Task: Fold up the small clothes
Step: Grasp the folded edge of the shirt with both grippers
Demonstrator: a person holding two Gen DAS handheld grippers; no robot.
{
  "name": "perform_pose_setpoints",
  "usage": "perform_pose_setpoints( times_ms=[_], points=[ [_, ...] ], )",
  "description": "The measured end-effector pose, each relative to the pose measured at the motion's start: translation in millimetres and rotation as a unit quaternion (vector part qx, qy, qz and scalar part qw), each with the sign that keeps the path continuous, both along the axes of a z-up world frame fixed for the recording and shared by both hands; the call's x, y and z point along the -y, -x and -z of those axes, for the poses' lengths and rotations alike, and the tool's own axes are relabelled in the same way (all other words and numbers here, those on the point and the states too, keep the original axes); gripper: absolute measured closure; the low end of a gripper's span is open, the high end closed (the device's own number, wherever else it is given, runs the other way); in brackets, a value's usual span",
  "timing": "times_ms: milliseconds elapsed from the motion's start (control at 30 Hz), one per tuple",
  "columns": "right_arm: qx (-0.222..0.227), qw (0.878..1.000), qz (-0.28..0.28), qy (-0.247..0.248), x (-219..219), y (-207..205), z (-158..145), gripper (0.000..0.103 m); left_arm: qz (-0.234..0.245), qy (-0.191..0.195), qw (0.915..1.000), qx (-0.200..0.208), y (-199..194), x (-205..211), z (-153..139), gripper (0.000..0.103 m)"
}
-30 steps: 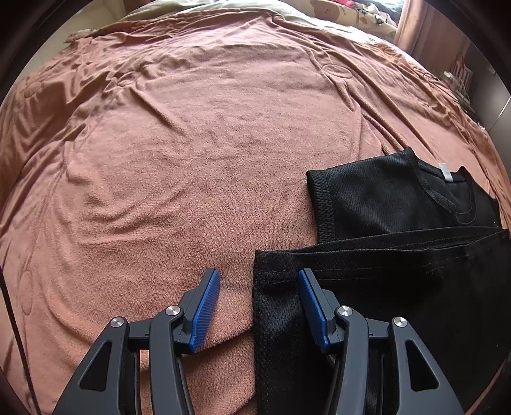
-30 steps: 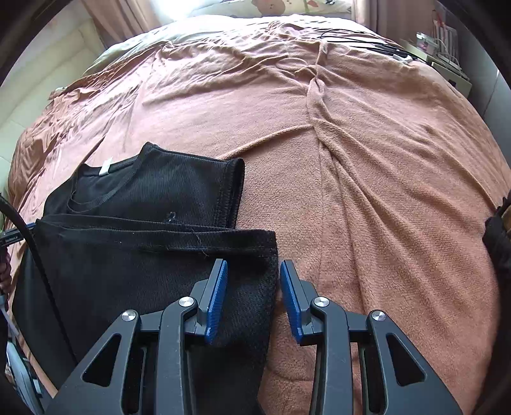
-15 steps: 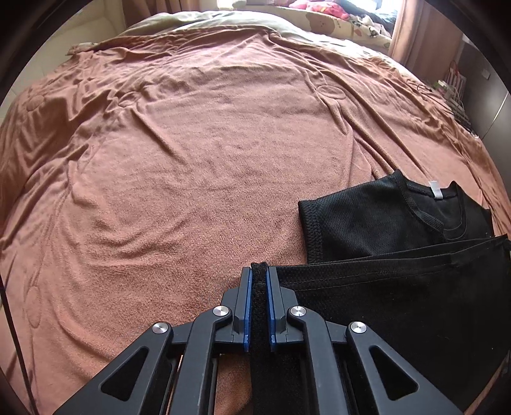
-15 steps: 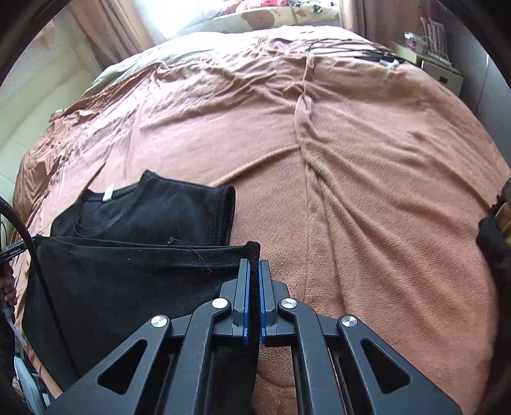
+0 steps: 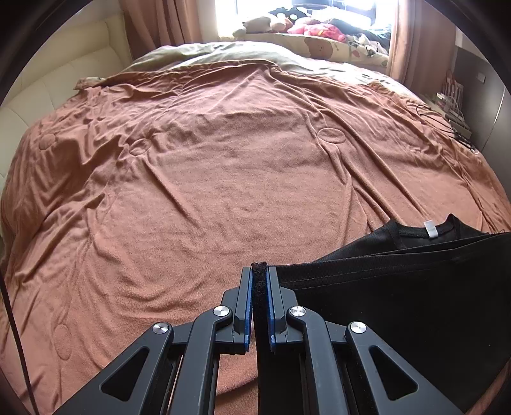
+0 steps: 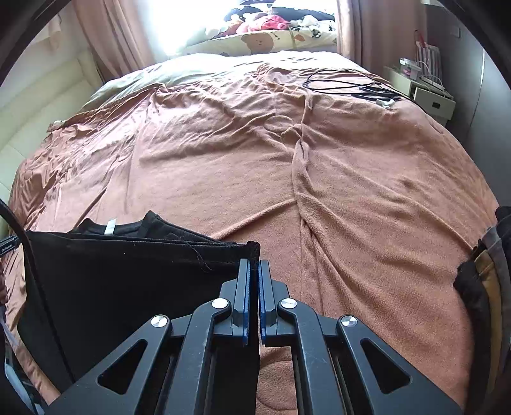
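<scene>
the left gripper (image 5: 259, 301) is clamped on the near left corner of the black shirt (image 5: 399, 306), cloth bunched thick between its blue pads. the right gripper (image 6: 254, 300) is pinched nearly closed on the opposite corner of the same hem, only a thin edge showing between the pads. both have just been closing, with the fabric between them. the hem (image 6: 134, 247) hangs stretched between the two grips, raised off the bed (image 5: 223, 191), while the far part of the shirt, with its collar and white label (image 5: 431, 229), lies flat on the brown blanket just beyond.

the step in hand looks like carrying the lifted hem forward over the collar end. to do it well, both corners should probably travel level and together, keeping the edge taut so it lands square with the neckline, and lowering before letting go so the mesh does not slump.

around it, the blanket is wrinkled, with a long ridge (image 6: 303, 191) to the right that could tilt the fold if the shirt drifts there. a dark bundle (image 6: 479, 271) sits at the right edge. farther off, cables (image 6: 351, 84) lie on the bed, well apart, then a bedside stand (image 6: 428, 95), soft toys (image 5: 287, 25) and curtains (image 5: 159, 25) by the window. nothing stands directly in the path.
</scene>
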State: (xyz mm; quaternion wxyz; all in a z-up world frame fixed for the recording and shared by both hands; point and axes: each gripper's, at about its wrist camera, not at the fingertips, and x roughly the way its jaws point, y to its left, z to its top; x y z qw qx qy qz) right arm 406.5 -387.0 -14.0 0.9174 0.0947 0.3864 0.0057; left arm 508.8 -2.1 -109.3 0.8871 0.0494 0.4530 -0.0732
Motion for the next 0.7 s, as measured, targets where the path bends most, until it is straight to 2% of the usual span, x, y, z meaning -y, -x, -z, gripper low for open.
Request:
perform_pose_setpoints(
  times_ms=[267, 700],
  points=[
    [-0.013, 1.000, 0.011, 0.007, 1.5, -31.1, 9.1, 0.102, 0.008, -0.023, 0.9997, -0.003, -32.6, 15.2, 9.5, 0.095],
    [-0.056, 0.998, -0.004, 0.036, -4.7, -97.3, 24.8, 0.102, 0.004, -0.061, 0.9973, -0.040, -70.4, 25.9, 43.3, 0.095]
  ],
)
